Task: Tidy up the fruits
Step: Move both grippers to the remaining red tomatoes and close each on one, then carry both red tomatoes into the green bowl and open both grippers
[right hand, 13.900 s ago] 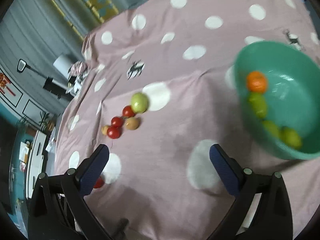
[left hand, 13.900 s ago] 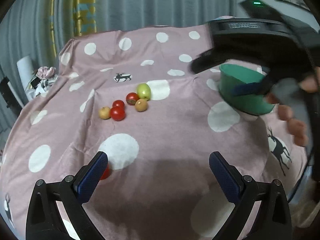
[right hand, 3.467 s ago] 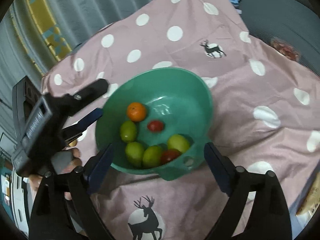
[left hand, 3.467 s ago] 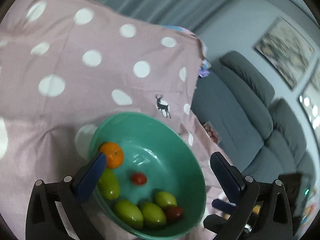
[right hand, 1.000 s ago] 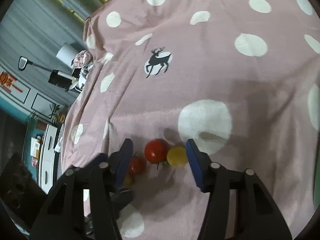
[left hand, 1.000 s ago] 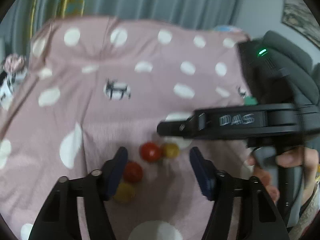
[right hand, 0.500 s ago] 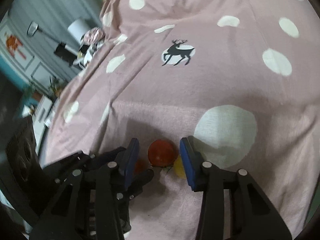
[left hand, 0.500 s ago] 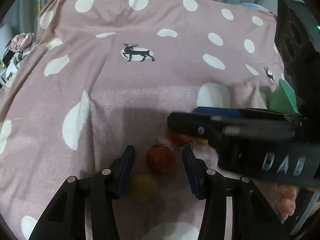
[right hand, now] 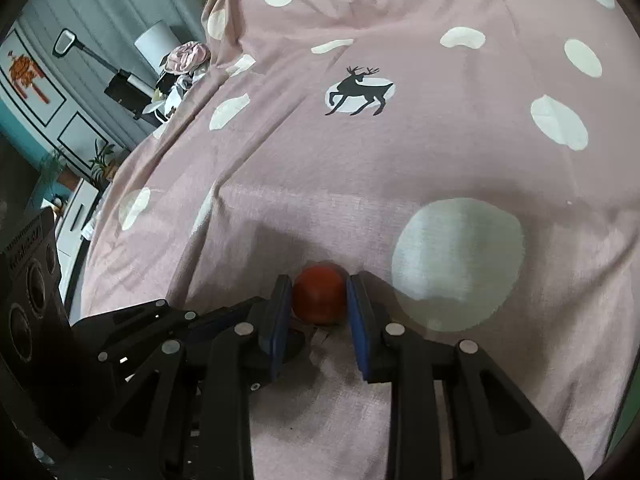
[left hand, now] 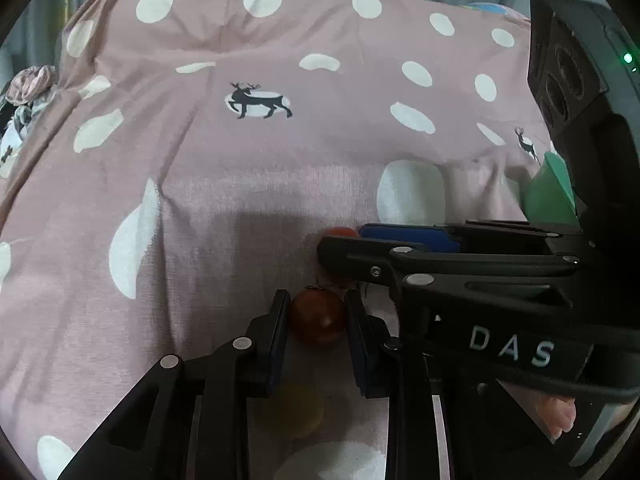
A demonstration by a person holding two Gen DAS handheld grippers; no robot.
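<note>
A dark red tomato (left hand: 318,320) lies on the pink dotted cloth (left hand: 240,184) between the pads of my left gripper (left hand: 317,300). Its jaws are closing and both pads touch the fruit. Just behind it my right gripper (left hand: 344,240) reaches in from the right around a second red tomato (left hand: 340,233). In the right wrist view this brighter tomato (right hand: 320,294) sits between the blue pads of the right gripper (right hand: 320,284), whose jaws are closing against its sides. The left gripper's fingers (right hand: 180,320) lie at lower left. A yellow fruit (left hand: 292,408) rests under the left gripper's arms.
The green bowl's rim (left hand: 548,196) shows at the right, behind the right gripper's body. A person's fingertips (left hand: 560,416) hold that gripper. Beyond the cloth's far left edge are a white roll (right hand: 156,46) and bundled cloth (right hand: 188,54).
Both grippers have sunk slightly toward the cloth and their jaws have narrowed from wide apart to touching one red tomato each. The yellow fruit beside the right tomato is now hidden.
</note>
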